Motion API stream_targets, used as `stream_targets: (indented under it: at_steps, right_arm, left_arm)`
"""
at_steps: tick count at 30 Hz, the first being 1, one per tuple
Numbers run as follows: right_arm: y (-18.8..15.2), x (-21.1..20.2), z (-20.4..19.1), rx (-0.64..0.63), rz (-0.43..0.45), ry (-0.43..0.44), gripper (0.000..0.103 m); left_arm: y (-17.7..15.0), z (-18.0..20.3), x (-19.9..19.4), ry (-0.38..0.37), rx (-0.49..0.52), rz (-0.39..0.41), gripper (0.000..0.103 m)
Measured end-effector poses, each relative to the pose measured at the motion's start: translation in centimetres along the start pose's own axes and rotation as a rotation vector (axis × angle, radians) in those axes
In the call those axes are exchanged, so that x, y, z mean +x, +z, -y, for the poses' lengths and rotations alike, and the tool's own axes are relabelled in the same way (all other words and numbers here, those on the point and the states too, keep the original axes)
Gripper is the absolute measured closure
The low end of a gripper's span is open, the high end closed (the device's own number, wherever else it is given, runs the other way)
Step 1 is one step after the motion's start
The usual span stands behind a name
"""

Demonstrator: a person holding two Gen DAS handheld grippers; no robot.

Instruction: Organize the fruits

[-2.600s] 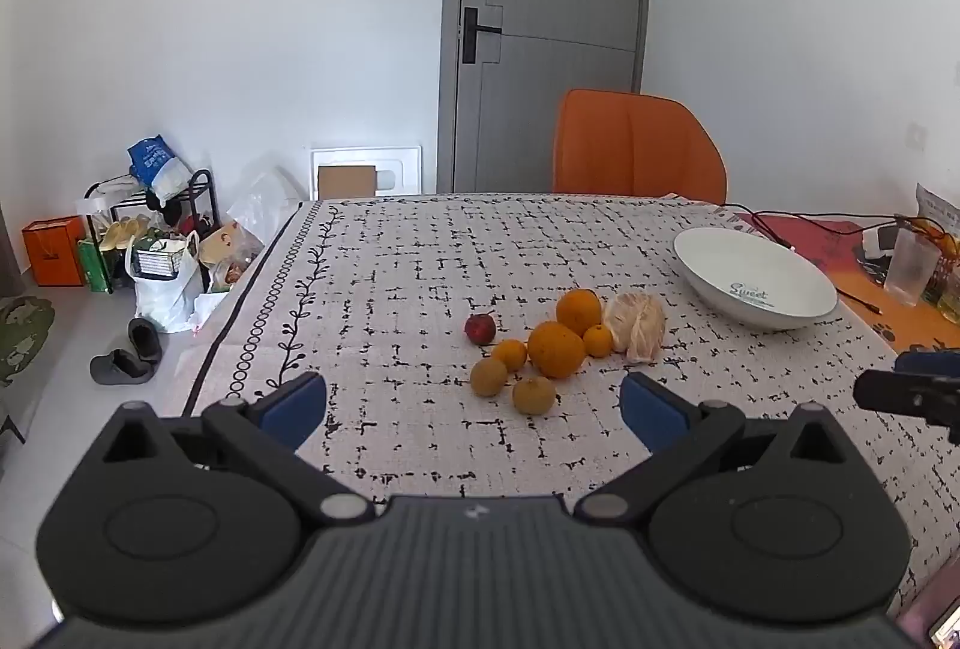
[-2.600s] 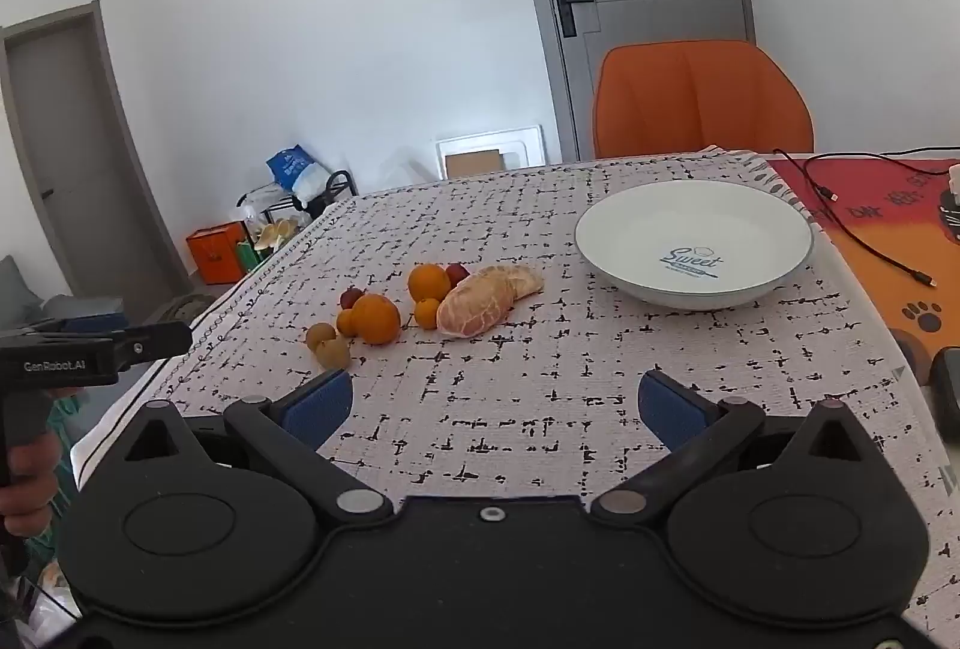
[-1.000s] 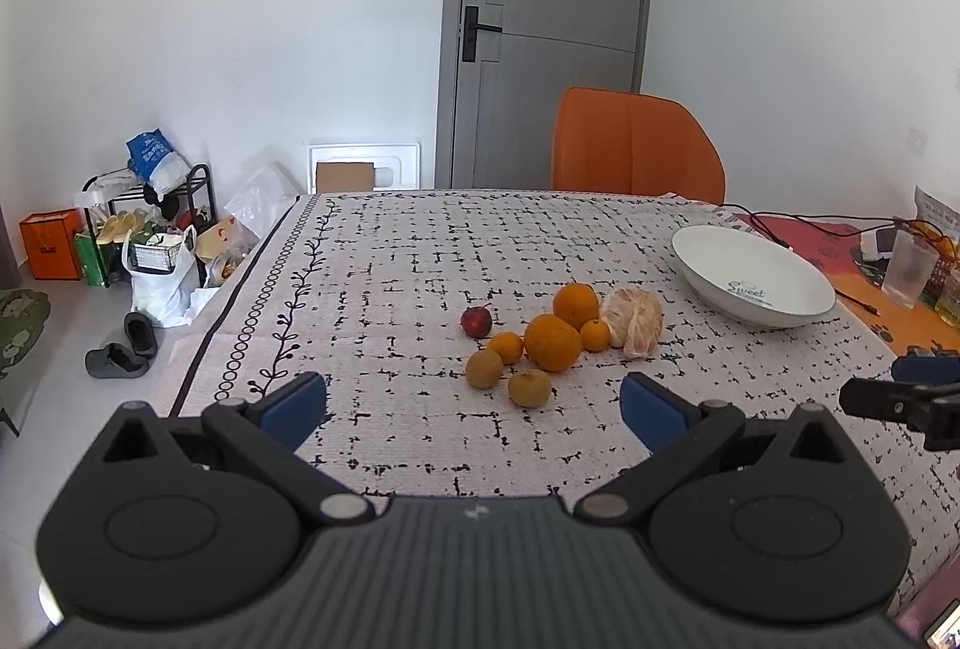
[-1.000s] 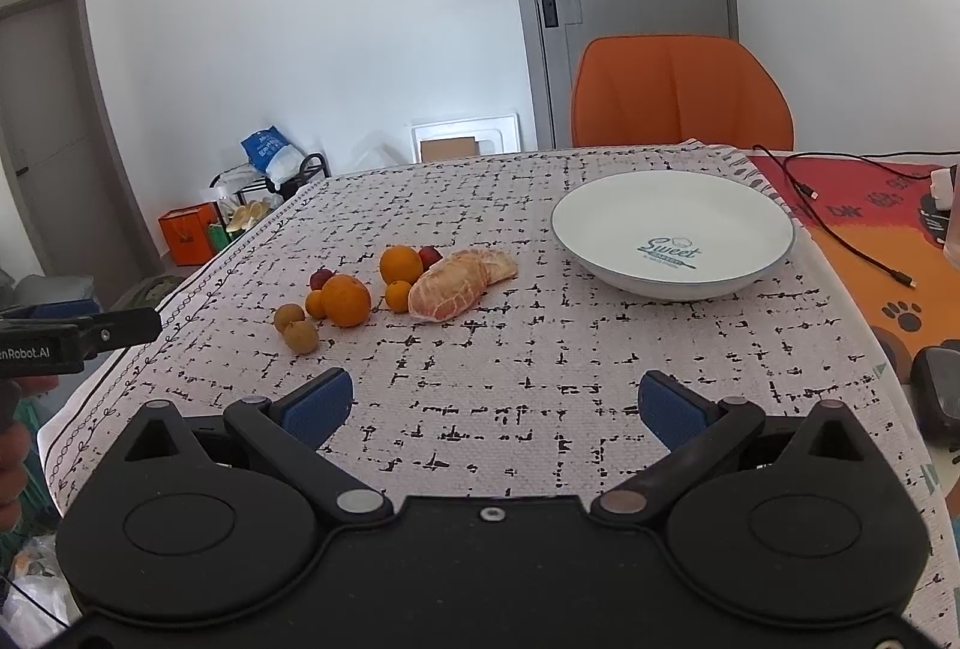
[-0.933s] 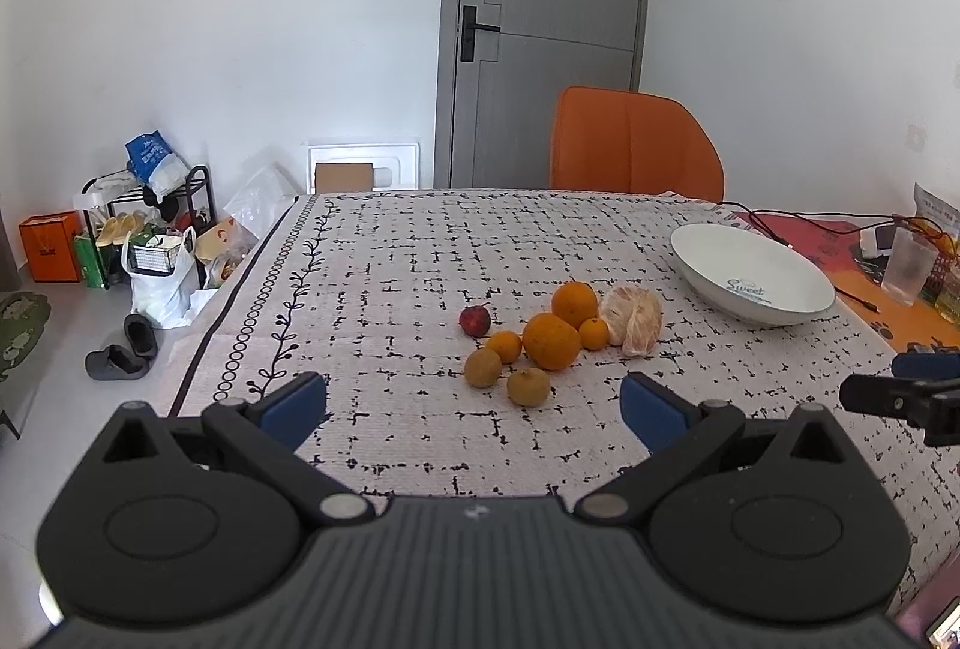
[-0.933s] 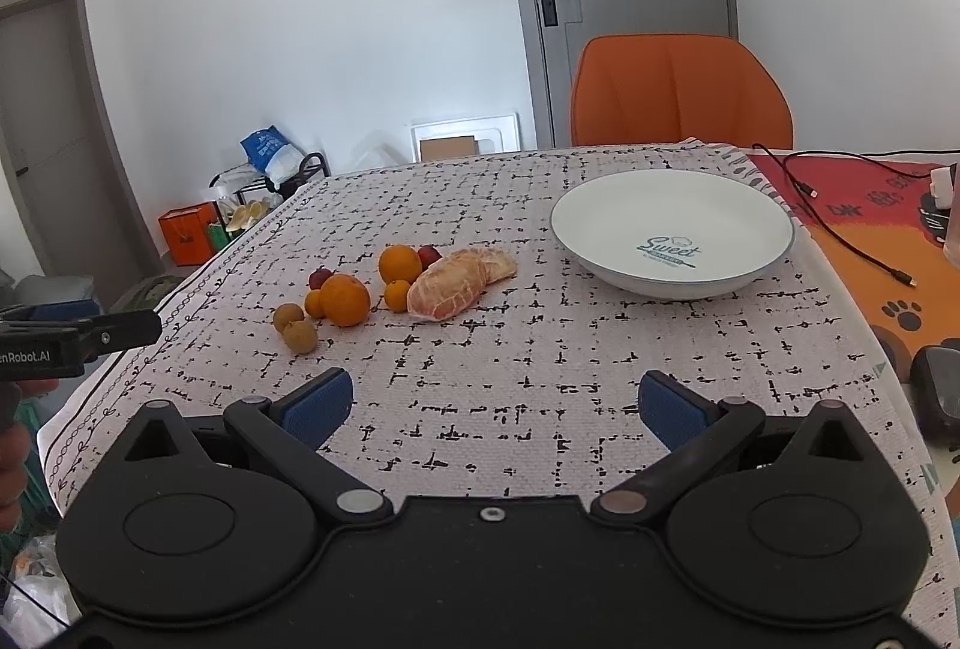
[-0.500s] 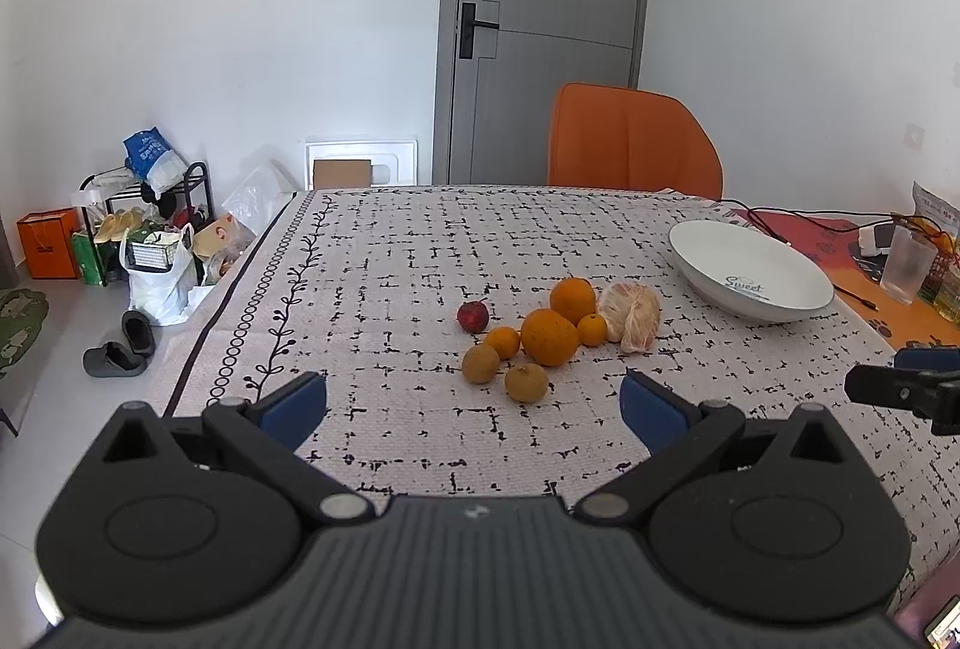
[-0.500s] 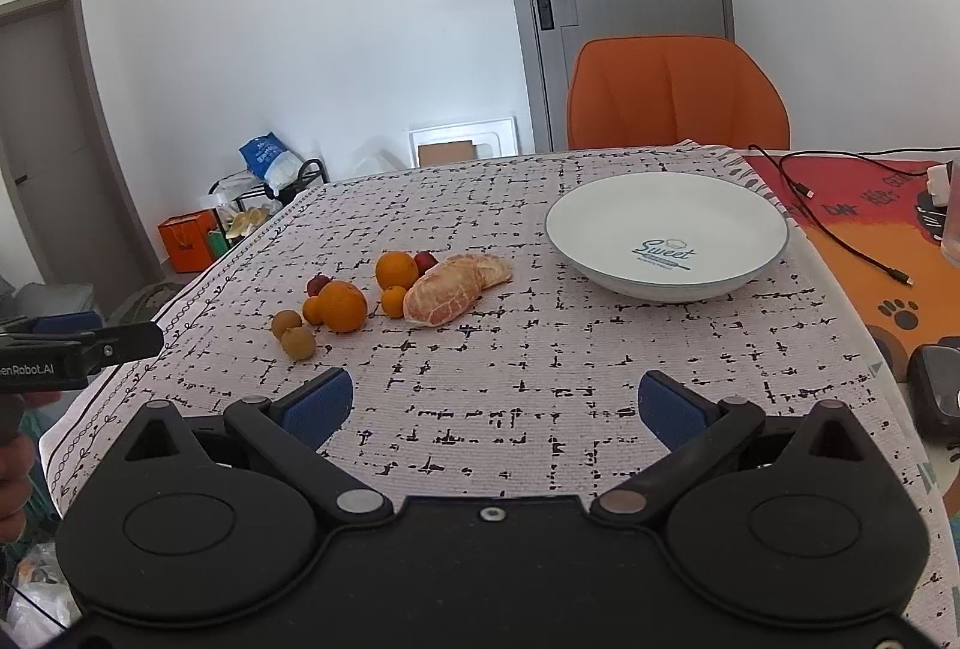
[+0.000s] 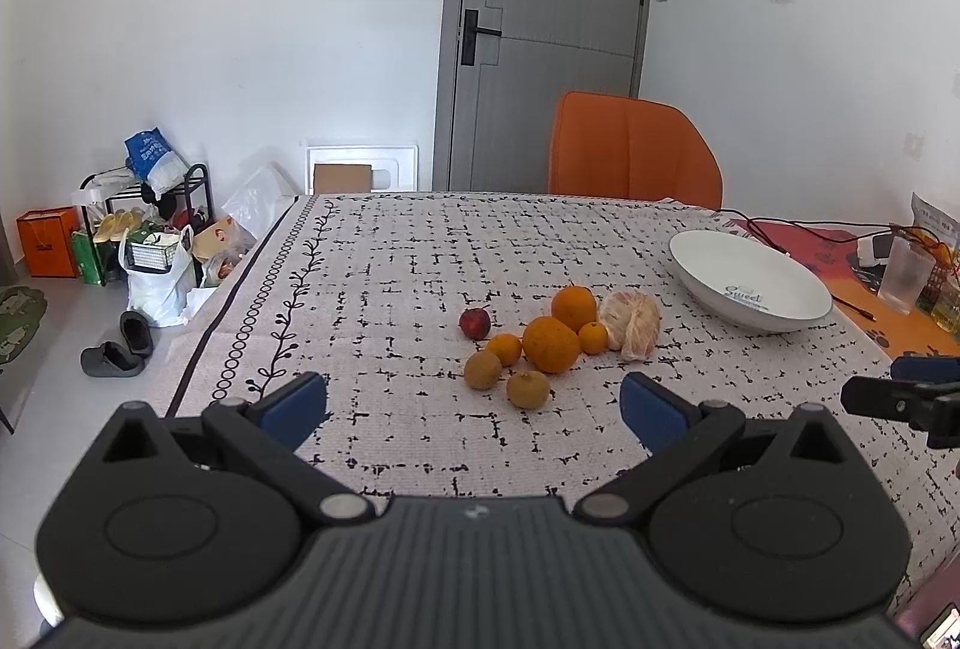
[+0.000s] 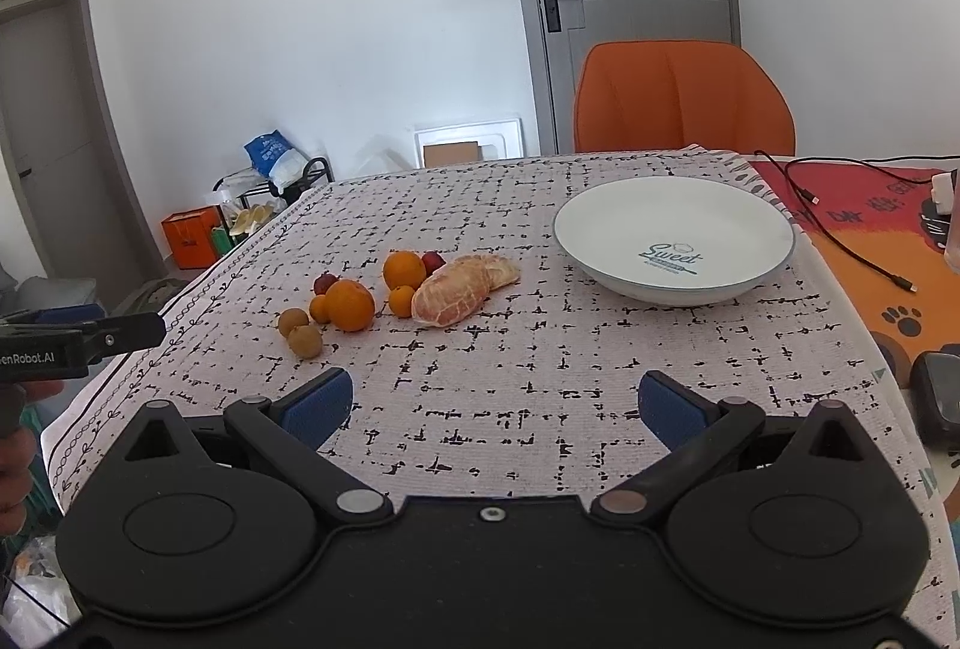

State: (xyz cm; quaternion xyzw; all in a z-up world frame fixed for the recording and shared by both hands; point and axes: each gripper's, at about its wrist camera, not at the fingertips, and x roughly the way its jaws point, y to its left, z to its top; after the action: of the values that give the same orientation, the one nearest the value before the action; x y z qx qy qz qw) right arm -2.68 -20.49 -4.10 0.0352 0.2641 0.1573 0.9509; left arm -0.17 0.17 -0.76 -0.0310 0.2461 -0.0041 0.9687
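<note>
A cluster of fruit lies mid-table: a large orange [image 9: 550, 343] [image 10: 350, 305], a second orange [image 9: 574, 309] [image 10: 404, 270], small tangerines, two brownish round fruits [image 9: 483, 369] [image 10: 304, 340], a red plum [image 9: 474, 323] and a peeled pomelo [image 9: 630, 316] [image 10: 456, 295]. An empty white bowl [image 9: 750, 282] [image 10: 675, 238] marked "Sweet" stands to the right of them. My left gripper [image 9: 474, 406] is open and empty, short of the fruit. My right gripper [image 10: 495, 406] is open and empty, short of the bowl and the fruit.
The table has a white cloth with black marks [image 10: 540, 379]. An orange chair [image 9: 633, 151] stands at the far side. An orange mat with cables [image 10: 864, 223] and a plastic cup [image 9: 906, 274] lie at the right. Bags and shoes [image 9: 138, 259] sit on the floor at left.
Both grippers have drifted slightly; the fruit and bowl sit a little lower and leftward in view. Nothing was grasped, and both grippers stay open.
</note>
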Motion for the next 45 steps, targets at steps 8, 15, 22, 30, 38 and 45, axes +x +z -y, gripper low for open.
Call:
stream_targets:
  at_steps: [8, 15, 22, 30, 38, 45]
  right_arm:
    - [0.0, 0.3, 0.1, -0.002, -0.004, -0.012, 0.0]
    - [0.1, 0.9, 0.2, -0.004, -0.005, -0.018, 0.0]
    - [0.2, 2.4, 0.3, -0.008, -0.018, -0.009, 0.0]
    - [0.1, 4.6, 0.9, 0.025, -0.048, 0.022, 0.0]
    - [0.3, 6.4, 1.2, 0.042, -0.052, 0.036, 0.0]
    - [1.0, 7.8, 1.2, 0.045, -0.023, 0.032, 0.0]
  left_arm:
    - [-0.2, -0.1, 0.3, -0.009, -0.006, -0.004, 0.0]
    - [-0.3, 0.0, 1.1, -0.026, -0.007, 0.004, 0.0]
    - [-0.3, 0.2, 2.8, -0.04, -0.004, 0.011, 0.001]
    - [-0.6, 0.4, 5.0, -0.054, -0.016, -0.001, 0.009]
    - [-0.9, 0.7, 7.1, -0.055, -0.021, -0.032, 0.024]
    - [-1.1, 1.0, 9.0, -0.081, -0.031, -0.073, 0.04]
